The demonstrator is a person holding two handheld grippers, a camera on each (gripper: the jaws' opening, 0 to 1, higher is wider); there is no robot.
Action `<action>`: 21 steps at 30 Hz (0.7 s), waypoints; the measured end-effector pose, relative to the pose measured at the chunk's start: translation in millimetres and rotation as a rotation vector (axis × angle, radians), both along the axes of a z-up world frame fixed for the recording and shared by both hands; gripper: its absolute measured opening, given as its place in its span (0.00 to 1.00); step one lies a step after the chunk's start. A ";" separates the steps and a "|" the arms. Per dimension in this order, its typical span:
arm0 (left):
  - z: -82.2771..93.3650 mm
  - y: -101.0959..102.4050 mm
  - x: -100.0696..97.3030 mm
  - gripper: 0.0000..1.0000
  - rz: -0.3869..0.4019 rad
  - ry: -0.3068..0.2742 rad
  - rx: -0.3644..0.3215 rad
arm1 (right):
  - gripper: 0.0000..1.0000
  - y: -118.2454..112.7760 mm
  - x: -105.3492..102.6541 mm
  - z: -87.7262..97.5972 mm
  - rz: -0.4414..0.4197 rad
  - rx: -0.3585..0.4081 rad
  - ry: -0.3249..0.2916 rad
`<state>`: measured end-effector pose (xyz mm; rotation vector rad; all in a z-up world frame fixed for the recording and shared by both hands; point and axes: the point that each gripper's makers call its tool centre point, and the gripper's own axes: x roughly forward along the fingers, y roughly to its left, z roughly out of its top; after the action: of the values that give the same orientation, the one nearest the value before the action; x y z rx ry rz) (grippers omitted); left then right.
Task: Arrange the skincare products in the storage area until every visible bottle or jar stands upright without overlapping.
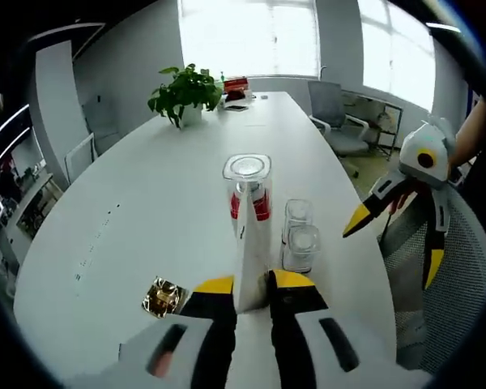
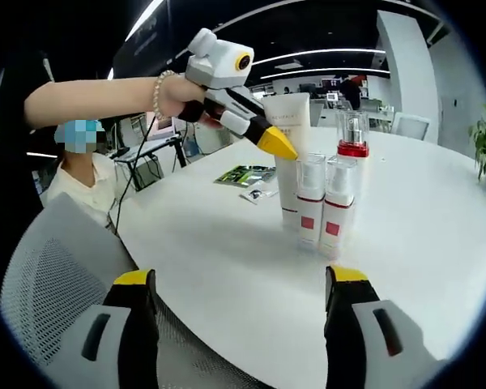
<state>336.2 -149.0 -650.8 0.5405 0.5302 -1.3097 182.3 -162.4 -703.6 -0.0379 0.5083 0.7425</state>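
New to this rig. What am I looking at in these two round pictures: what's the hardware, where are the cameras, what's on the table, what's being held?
No robot arm here: a person holds a two-jaw gripper in each hand, and a fisheye camera rides on each, looking along its yellow-tipped jaws.

In the left gripper view, the left gripper is shut on a tall white tube; the right gripper enters from the right, open.

In the right gripper view, the right gripper's jaws stand wide apart, holding nothing.

On the white table stand two clear-capped pump bottles, a red-collared bottle and the tube. A small gold item, a potted plant and leaflets also lie there.
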 end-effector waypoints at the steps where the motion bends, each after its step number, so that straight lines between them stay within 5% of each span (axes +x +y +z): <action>1: 0.4 -1.4 -2.6 0.15 -0.003 0.001 -0.001 | 0.85 0.0 0.0 0.0 0.000 0.000 0.000; 21: 0.6 -23.2 -1.8 0.15 -0.040 0.006 -0.007 | 0.86 -1.2 0.1 -1.5 -0.011 0.001 0.006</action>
<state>334.4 -172.2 -650.2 0.5439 0.5222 -1.3509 182.4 -163.6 -705.1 -0.0320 0.5135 0.7318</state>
